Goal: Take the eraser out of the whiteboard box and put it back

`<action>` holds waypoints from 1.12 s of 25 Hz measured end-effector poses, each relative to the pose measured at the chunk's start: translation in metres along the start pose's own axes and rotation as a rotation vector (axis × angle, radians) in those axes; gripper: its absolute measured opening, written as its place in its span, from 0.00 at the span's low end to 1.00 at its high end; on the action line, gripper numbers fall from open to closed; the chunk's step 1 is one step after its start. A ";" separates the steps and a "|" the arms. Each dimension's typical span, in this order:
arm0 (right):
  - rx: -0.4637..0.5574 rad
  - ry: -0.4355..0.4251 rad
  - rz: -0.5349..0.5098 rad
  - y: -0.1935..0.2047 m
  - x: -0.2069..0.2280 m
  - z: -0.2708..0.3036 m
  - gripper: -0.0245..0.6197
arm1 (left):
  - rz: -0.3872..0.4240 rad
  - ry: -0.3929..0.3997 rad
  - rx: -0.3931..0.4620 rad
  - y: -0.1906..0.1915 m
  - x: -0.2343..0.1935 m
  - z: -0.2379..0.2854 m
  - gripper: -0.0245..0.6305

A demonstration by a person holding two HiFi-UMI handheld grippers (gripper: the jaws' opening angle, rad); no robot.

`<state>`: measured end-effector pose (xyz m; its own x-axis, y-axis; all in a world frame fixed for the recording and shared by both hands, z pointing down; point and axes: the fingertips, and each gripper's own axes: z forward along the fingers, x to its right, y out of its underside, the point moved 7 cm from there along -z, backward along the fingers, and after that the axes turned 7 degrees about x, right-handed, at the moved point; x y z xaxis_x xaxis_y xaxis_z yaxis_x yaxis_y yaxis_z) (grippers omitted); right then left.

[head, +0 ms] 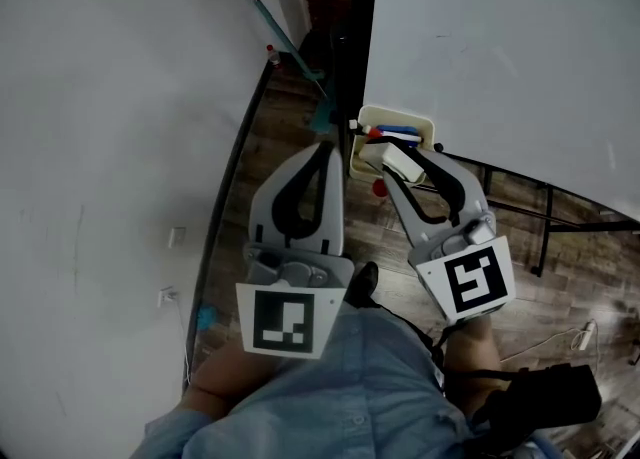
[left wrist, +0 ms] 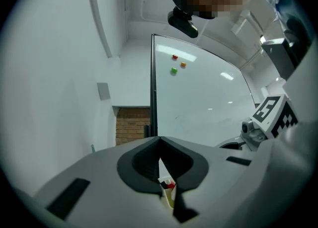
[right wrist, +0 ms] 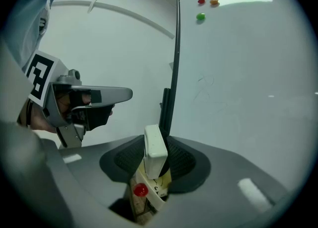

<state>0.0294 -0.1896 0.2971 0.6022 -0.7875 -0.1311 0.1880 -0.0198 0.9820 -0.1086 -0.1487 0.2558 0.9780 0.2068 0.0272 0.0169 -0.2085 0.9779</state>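
Eraser (head: 401,164) is clamped in your right tongs (head: 408,153). The pads press its two broad faces and it stands on end. The right gripper view agrees: the eraser (right wrist: 155,151) fills the gap between the pads, with no daylight either side.

Box (head: 426,128) is cream and open-topped, and hangs at the lower left corner of the whiteboard (head: 500,57). Markers (head: 395,132) lie along its far side, so the free room is on the near side, and you hold the eraser over that near part. In the right gripper view its lower end overlaps the box (right wrist: 155,193) rim. Neither view settles whether it is inside the mouth or just above it.

Reason for the hold, as I judge it: standing it on end points a narrow end at the opening. It can then pass beside the markers without the tongs meeting the rim.

Left tongs (head: 325,147) are together with nothing between them. They point level, just left of the box and apart from it. In the left gripper view the tips meet at a point, and the box and markers show only through the slit below them. That parks them out of the right side's way, yet near enough to steady the box if it rocks.

Watch:
- The red round piece (right wrist: 140,190) on the near face of the box, just below the eraser, is likely a magnet. A low approach could knock it.
- The markers are close on the far side, so keep the eraser square to the opening.
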 end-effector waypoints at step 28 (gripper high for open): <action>-0.166 0.002 0.056 0.057 -0.005 0.042 0.26 | -0.019 0.043 -0.111 0.041 -0.028 0.022 0.04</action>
<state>0.0040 -0.2126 0.3598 0.6167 -0.7834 -0.0773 0.2799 0.1264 0.9517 -0.1307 -0.1843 0.2906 0.9679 0.2511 0.0147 0.0102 -0.0976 0.9952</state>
